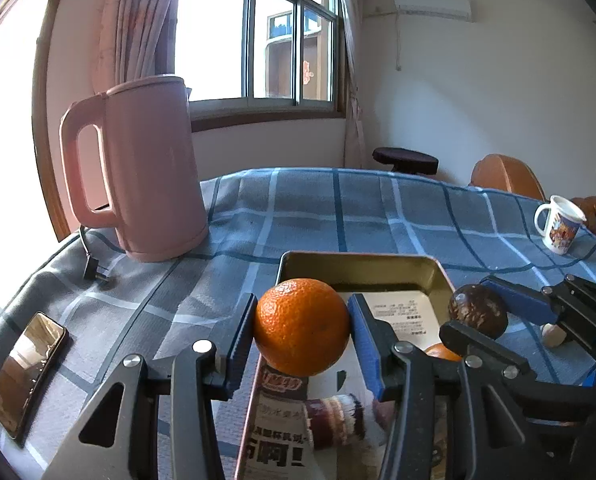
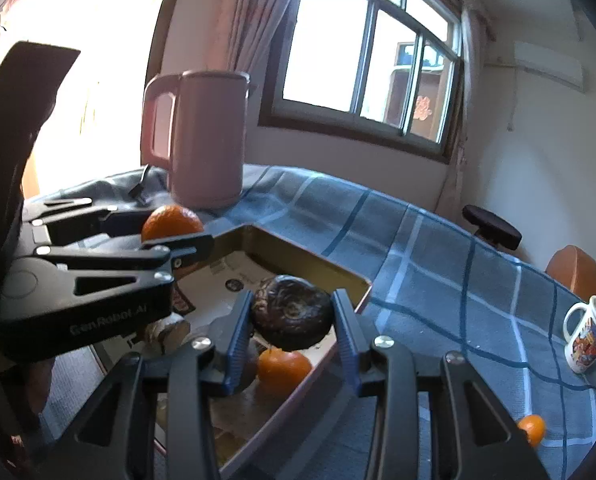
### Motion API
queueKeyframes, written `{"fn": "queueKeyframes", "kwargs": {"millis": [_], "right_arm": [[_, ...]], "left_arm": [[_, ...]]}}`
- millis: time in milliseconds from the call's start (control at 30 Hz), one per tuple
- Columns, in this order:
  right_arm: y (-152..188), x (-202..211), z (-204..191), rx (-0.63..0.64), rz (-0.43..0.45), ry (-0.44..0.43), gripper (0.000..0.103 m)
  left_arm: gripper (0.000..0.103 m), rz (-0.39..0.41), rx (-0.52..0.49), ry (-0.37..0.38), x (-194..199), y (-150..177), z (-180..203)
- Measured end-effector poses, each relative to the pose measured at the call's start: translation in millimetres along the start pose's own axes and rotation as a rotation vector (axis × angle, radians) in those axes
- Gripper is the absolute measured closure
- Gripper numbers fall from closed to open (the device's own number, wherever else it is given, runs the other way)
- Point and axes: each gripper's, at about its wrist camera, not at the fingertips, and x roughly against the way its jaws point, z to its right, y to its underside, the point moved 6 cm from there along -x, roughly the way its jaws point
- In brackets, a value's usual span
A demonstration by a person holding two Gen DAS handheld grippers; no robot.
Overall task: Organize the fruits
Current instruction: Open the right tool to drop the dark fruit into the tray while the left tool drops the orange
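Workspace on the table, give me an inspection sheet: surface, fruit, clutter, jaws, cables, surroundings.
Surface: blue checked tablecloth, wrinkled.
Job's things: gold tray lined with printed paper; orange and dark wrinkled fruit held above it; another orange in the tray; a small orange loose on the cloth.
Clutter: pink kettle, phone, mug.
Grippers: left gripper jaws shut on the orange; right gripper jaws shut on the dark fruit.
Cables: kettle plug lying on the cloth.
Surroundings: window, curtains, stool, wooden chair.

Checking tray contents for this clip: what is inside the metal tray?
Inside the metal tray: printed paper lining, an orange, and a pale object I cannot identify. The tongs and held fruit hide the rest.
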Motion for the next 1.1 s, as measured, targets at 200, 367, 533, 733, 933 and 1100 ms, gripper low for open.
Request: {"fn": "queueKeyframes", "kwargs": {"millis": [200, 367, 533, 733, 933, 1100], "right_arm": [[1, -12, -7, 0.019, -0.049, -0.023, 0.061], [3, -18, -8, 0.018, -0.074, -0.037, 0.060], [3, -20, -8, 0.012, -0.084, -0.041, 0.060], [3, -19, -8, 0.013, -0.084, -0.040, 0.060], [3, -19, -10, 0.031, -0.078, -0.029, 0.060], [3, -18, -12, 0.037, -0.076, -0.025, 0.060]], "left_arm": [[0.054, -0.028, 0.001, -0.003, -6, 5, -4], [0.054, -0.042, -0.008, -0.009, -8, 6, -3], [0.054, -0.041, -0.010, -0.014, -9, 6, -3], [0.054, -0.040, -0.014, -0.019, -8, 6, -3], [0.054, -0.040, -0.013, -0.024, -7, 6, -6], [0.051, -0.037, -0.021, -0.021, -5, 6, -3]]}}
